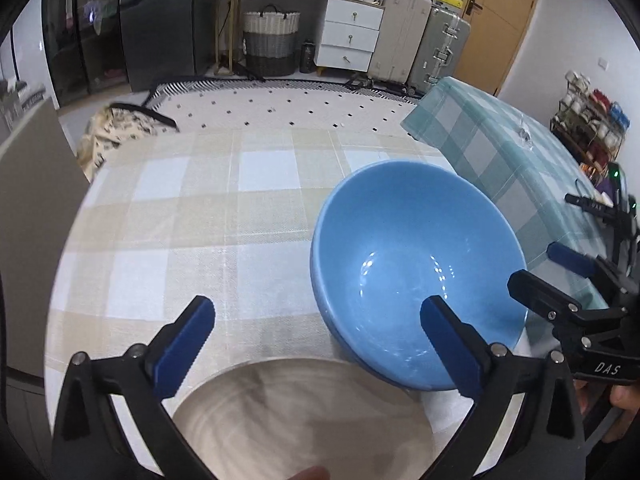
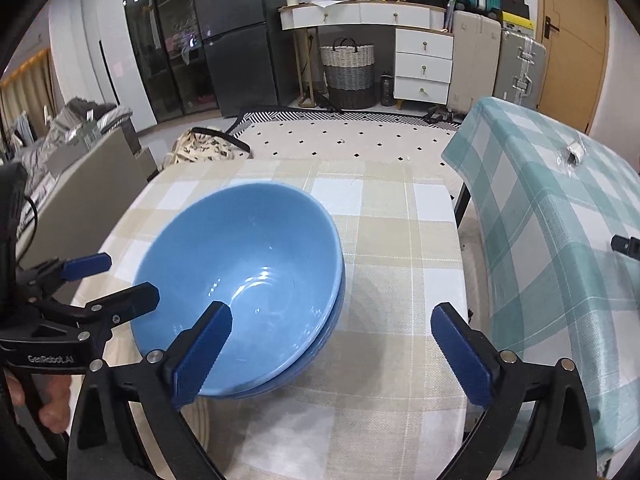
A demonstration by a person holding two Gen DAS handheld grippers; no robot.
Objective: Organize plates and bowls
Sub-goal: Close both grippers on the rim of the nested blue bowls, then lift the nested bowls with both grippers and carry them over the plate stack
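Note:
A blue bowl (image 1: pixel 416 248) sits on the beige checked tablecloth (image 1: pixel 180 220); in the right wrist view it tops a nested stack of blue bowls (image 2: pixel 248 264). A beige plate (image 1: pixel 304 412) lies just in front of it, blurred, and its edge (image 2: pixel 200 420) shows below the stack. My left gripper (image 1: pixel 318 308) is open above the plate's far edge, its right finger over the bowl's near rim, nothing between the pads. My right gripper (image 2: pixel 332 312) is open too, its left finger in front of the bowl's near wall. Each gripper shows in the other's view (image 1: pixel 535 264) (image 2: pixel 132 276).
A second table under a teal checked cloth (image 2: pixel 560 240) stands close on the right, with a small wrapped item (image 2: pixel 572 156) on it. Beyond the table's far edge are a patterned rug, a woven basket (image 2: pixel 348 72), white drawers and suitcases. A grey panel (image 1: pixel 36 220) stands at the left.

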